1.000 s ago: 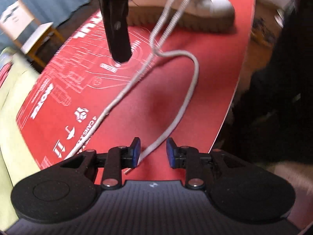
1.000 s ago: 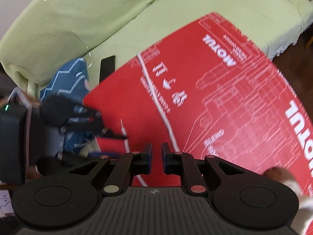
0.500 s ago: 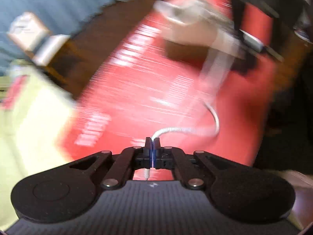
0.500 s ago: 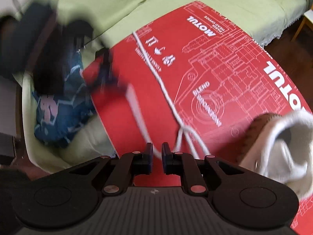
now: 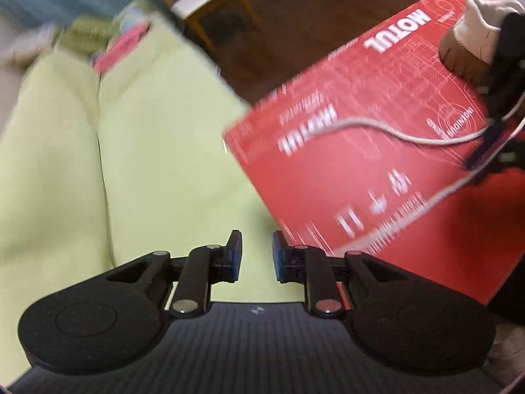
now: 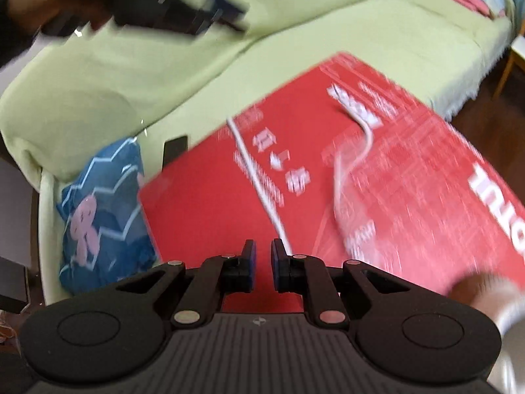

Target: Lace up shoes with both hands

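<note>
Left tool opening, empty; right tool apart, beside shoelace.

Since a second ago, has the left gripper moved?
Yes. The left gripper, jaws opening and empty, has swung off the red board toward the green sofa, leaving the white lace behind.

Red printed tabletop beside a green-covered sofa

The red tabletop, printed with white lettering and line drawings, lies ahead and to the right of the left hand-held gripper. On it a white shoelace trails in loose curves, and a white shoe with a brown sole stands at its far right end, well apart from that hand-held gripper.
</note>
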The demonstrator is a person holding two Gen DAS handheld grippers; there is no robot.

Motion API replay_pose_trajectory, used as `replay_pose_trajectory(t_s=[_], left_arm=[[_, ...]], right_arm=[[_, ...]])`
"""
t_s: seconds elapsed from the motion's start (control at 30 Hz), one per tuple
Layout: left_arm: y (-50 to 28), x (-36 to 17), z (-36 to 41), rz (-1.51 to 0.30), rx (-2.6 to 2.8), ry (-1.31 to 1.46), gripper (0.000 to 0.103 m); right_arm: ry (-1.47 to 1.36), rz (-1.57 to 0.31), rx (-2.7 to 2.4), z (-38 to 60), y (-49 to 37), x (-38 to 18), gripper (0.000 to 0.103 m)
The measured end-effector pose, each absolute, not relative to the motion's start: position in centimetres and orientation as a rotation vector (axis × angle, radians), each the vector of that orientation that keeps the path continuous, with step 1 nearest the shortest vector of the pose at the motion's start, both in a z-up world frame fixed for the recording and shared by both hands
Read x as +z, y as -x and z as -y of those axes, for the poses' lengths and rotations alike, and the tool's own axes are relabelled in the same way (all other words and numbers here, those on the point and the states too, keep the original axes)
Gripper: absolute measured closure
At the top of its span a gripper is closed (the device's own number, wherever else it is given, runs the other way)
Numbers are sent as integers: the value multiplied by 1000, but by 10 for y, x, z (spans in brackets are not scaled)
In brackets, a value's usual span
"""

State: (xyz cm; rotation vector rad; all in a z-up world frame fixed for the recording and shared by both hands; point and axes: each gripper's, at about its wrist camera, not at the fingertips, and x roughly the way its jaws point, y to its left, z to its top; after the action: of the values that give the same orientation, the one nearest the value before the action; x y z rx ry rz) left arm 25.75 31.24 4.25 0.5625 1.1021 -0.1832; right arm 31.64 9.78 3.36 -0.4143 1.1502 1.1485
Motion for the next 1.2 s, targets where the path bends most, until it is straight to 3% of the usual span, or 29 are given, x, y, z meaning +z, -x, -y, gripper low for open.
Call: replay_pose_trajectory(t_s=[0.47,0.53,0.6,0.83,1.0,1.1,1.2], left_arm=[[-156,15,-313,-1186,-76,-122,86],[-150,13,-311,-1187,-75,-92,86],[-147,11,-308,-1189,-81,-78,86],[-150,9,-297,-1168,-111,-7,86],[-155,4,-290,-1165,-114,-28,86],[-155,0,-286,-1176,-108,-53,86],[-147,0,-287,-1186,-99,-57,86]], right_arm=[[739,-1038,1268,-248,-317,-24,89],[776,-1045,1263,-252,-315,-29,89],[794,-1054,1273,-253,-313,-32,103],[750,-1185,1156,-186,-319,-15,103],[733,-1244,1113,-147,-307,-8,102],[709,-1161,1145,-161,-303,-6,90],[686,-1075,1190,-194,-307,-11,87]])
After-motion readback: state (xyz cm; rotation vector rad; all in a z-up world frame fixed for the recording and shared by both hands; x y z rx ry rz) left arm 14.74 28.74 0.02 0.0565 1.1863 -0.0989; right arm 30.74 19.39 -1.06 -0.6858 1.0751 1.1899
